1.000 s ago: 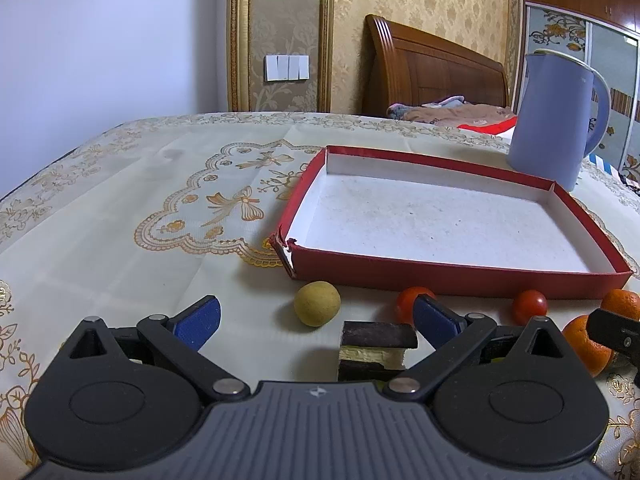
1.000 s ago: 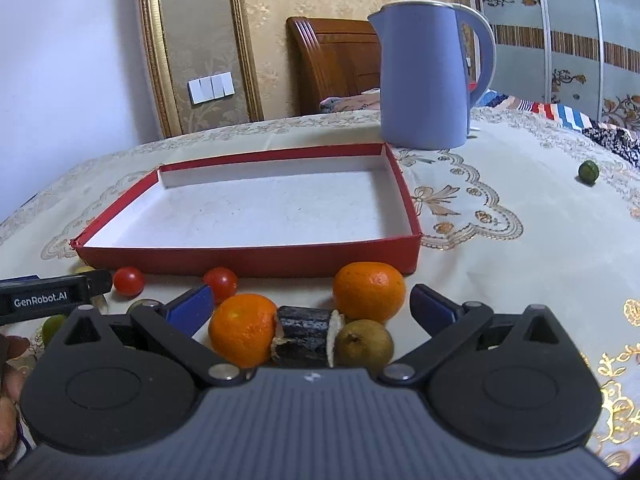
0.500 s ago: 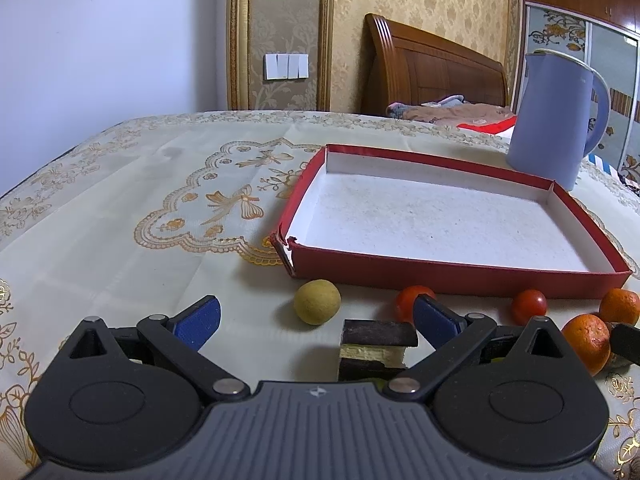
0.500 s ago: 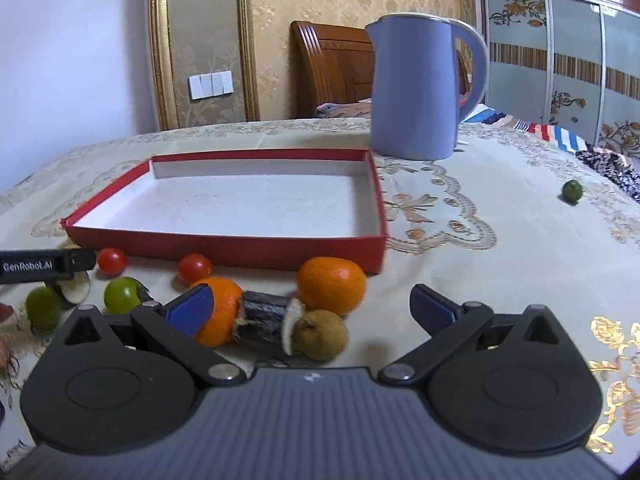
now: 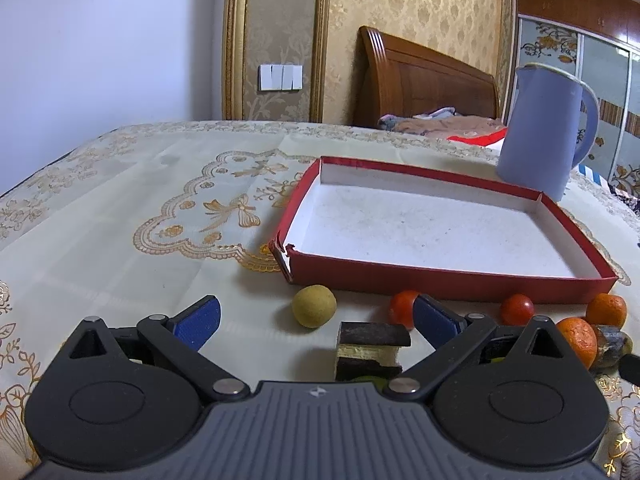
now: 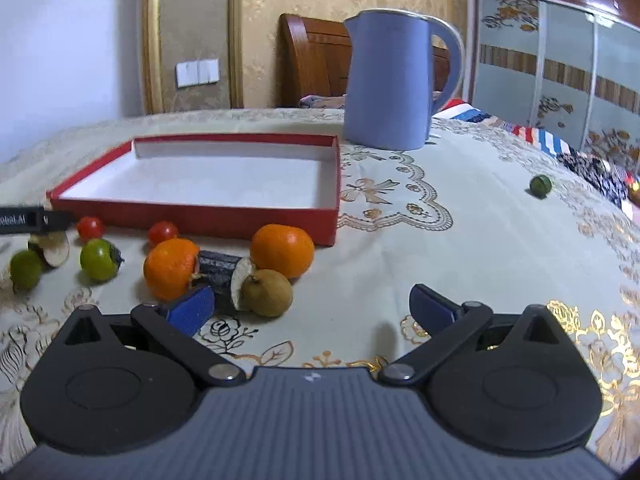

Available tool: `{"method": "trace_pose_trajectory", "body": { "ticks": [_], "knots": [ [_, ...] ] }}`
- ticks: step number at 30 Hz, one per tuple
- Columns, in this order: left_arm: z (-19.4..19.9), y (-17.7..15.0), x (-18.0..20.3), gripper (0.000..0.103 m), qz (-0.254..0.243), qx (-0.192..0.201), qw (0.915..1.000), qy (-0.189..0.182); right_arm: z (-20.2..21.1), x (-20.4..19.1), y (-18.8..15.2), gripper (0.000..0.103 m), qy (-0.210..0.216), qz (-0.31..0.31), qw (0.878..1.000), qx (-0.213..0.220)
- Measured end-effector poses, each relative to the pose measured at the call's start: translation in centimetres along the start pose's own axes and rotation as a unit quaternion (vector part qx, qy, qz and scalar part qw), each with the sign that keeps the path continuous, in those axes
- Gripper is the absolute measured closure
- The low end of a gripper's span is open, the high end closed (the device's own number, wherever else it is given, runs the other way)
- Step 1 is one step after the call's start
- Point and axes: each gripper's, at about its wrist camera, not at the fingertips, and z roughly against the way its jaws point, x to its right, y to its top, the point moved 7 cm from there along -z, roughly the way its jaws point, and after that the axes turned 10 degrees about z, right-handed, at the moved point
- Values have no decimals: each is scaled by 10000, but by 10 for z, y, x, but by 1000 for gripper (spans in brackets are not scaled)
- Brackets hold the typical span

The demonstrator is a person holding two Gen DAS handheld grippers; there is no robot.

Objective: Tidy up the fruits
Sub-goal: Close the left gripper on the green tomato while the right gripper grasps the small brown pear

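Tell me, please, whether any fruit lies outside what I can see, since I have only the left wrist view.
Observer: Yes. A small green fruit lies alone on the tablecloth, far to the right of the red tray.
Operator: Is anything hidden at my right edge?
Observer: A brownish round fruit sits against the pale cut end of the dark cut piece.
Operator: And how does the right gripper stand?
Observer: The right gripper has its jaws open, with nothing between them.
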Motion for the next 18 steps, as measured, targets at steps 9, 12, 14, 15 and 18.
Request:
{"method": "trace_pose_trajectory", "body": {
  "ticks": [9,12,14,15,18],
  "knots": [
    [-2,1,-4,0,116,-70,9999,-70,-5,-4,1,12,154,78,9998,-55],
    [-2,1,-6,0,154,-35,9999,-71,-5,-6,1,27,211,220,9995,-95],
    [-2,2,-7,0,200,-44,9998,-78,-6,-8,-1,29,218,301,9992,-139],
    [-2,2,-8,0,214,-59,9997,-95,-7,-8,-1,29,213,306,9992,-132],
    [1,1,-10,0,231,-95,9995,-177,-7,-10,-2,29,275,320,9991,-103]
  ]
}}
